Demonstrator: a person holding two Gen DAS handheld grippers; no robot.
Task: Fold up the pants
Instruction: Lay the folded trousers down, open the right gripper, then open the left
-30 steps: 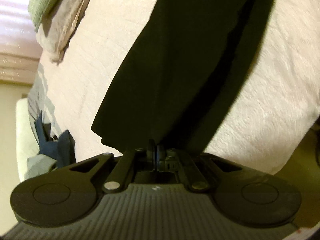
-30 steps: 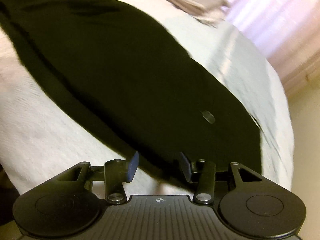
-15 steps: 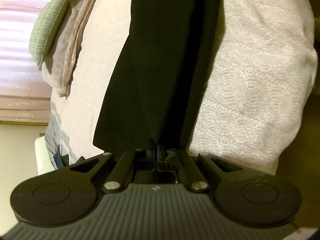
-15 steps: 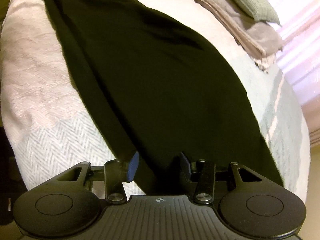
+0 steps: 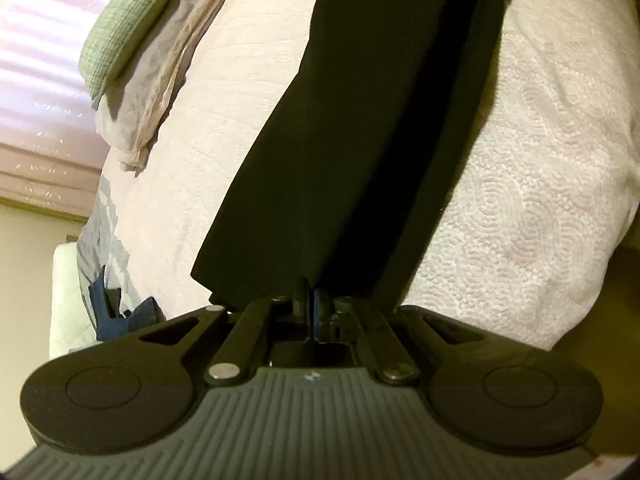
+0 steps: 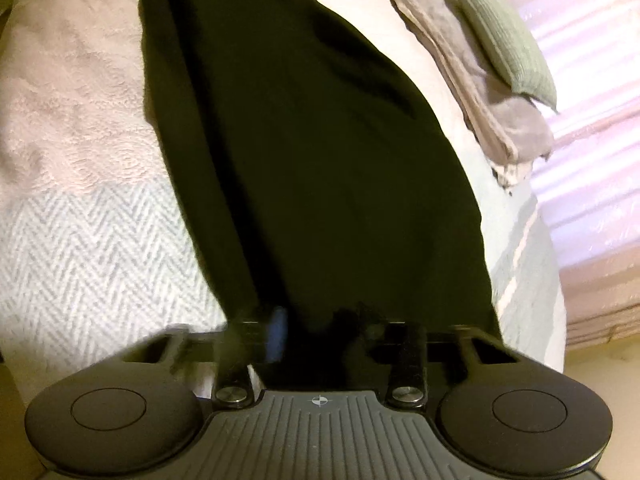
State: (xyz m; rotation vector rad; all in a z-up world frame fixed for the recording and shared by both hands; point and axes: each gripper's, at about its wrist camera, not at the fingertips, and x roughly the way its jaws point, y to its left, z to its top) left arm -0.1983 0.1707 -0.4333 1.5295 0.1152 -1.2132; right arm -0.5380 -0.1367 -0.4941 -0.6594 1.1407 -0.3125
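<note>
The black pants point(image 5: 360, 140) lie stretched lengthwise across the pale bedspread point(image 5: 520, 240), running straight ahead of both claws toward the far side of the bed. The left gripper point(image 5: 311, 304) is clenched on the near hem of one leg, cloth pinched right between its fingertips. The right gripper point(image 6: 316, 328) is blurred, but its jaws look to have come together on the near edge of the wider end, fabric bunched between them. From where I stand, the step is getting both corners secured before lifting, so I'd check that each pinch holds both layers, then raise the two ends together and level so the cloth hangs even. The grey folded linen point(image 6: 480, 92) and green pillow point(image 6: 504, 40) sit ahead and right of the right claw; keep the fold clear of them.
</note>
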